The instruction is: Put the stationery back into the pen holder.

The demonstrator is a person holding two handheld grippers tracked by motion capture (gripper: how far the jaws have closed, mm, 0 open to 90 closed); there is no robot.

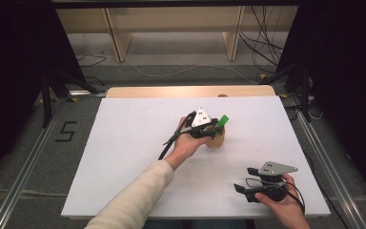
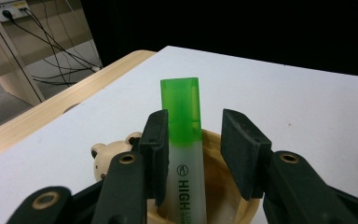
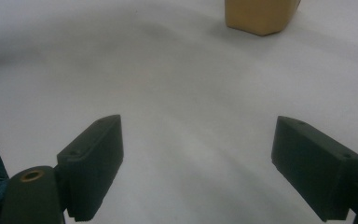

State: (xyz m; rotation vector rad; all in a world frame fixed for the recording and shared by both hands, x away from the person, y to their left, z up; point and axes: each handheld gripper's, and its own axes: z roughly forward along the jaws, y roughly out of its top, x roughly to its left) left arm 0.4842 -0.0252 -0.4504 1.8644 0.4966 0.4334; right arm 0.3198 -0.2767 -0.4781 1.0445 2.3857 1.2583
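Green highlighter (image 2: 182, 140) standing upright in the wooden cup (image 2: 223, 186), between the parted jaws of the left gripper (image 2: 200, 149): one pad alongside, the other clear. Right gripper (image 3: 198, 163) open, well apart.

The highlighter (image 2: 182, 140) has its lower end down inside the wooden holder (image 2: 226, 186), and the bottom edge chops off its lettering. In the high view the left gripper (image 1: 208, 128) covers most of that holder. The right gripper view crops it to a corner, kinda blurry.
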